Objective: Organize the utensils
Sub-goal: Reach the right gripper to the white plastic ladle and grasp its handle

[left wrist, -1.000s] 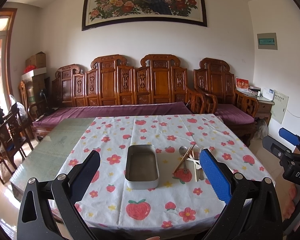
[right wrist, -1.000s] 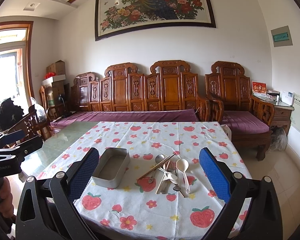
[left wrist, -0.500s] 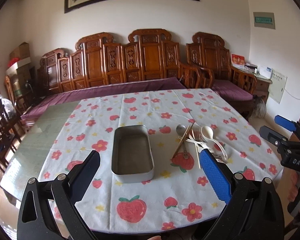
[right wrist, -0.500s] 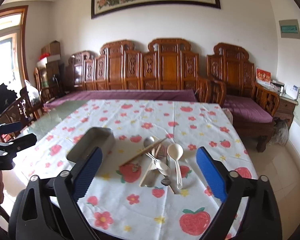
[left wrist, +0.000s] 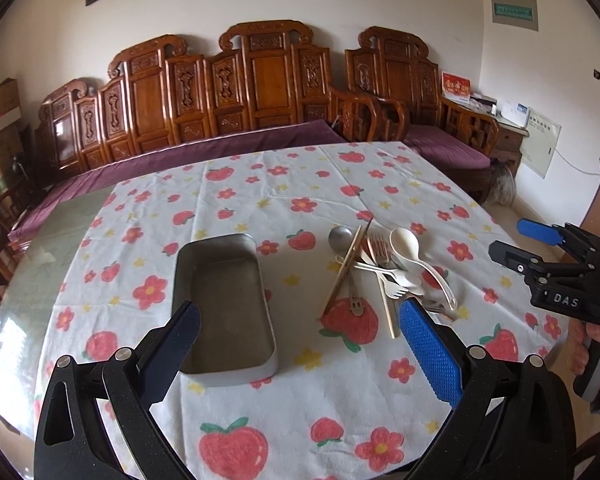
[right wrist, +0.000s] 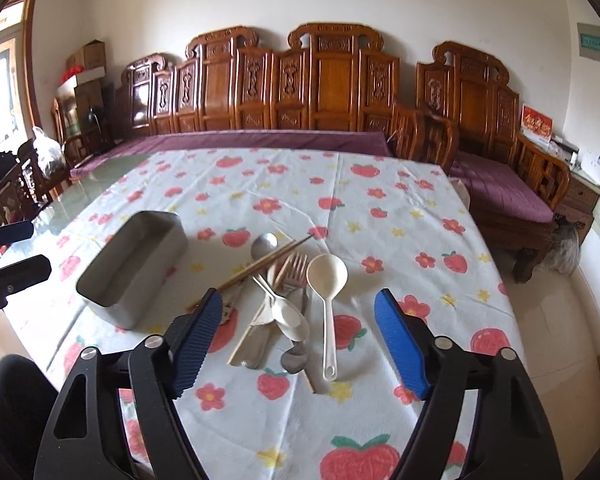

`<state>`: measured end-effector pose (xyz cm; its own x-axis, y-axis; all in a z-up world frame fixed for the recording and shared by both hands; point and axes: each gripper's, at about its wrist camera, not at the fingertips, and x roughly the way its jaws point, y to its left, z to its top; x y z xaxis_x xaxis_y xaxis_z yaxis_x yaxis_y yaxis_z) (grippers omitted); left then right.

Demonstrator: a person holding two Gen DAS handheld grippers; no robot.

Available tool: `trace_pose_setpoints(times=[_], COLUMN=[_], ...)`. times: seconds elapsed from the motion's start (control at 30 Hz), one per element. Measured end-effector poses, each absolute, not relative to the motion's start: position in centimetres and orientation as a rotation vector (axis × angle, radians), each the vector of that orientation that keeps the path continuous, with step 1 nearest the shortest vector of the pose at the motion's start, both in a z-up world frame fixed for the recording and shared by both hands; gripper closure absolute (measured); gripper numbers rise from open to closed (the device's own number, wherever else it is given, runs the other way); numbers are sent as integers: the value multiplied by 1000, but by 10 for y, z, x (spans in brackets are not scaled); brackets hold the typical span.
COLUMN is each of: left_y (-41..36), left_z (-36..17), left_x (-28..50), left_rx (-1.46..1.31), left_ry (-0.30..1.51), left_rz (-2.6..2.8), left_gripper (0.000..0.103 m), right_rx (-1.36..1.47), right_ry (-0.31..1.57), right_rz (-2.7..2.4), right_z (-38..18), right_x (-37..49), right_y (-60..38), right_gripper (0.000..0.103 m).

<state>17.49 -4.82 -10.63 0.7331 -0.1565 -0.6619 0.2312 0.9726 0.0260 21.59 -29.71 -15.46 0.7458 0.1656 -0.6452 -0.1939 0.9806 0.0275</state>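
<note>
You brought both grippers lower and closer over the utensil pile [right wrist: 288,300] and metal tray [left wrist: 224,304]. Your left gripper [left wrist: 300,344] hung wide apart and empty; your right gripper [right wrist: 300,340] was closing, gripping nothing.

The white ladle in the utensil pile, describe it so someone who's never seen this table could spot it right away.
On the strawberry-print tablecloth, right of the metal tin, lies a heap of utensils. The white ladle sits on its right edge, the only cream plastic piece with a deep round bowl and a long handle ending in a hanging hole.
</note>
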Motion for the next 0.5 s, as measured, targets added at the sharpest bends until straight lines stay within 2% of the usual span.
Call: trace_pose_setpoints(times=[0.13, 0.3, 0.5], left_y=[-58, -68, -79], left_z=[-123, -138, -155], left_x=[201, 231, 274], left_rx=[122, 130, 105], left_ry=[748, 769, 826], left_rz=[-251, -279, -343], left_gripper=[6, 9, 28], right_rx=[-19, 6, 22], right_ry=[754, 825, 892], right_rz=[201, 208, 189], right_z=[-177, -214, -255], right_x=[241, 280, 313], right_y=[-306, -313, -315], right_gripper=[34, 39, 45])
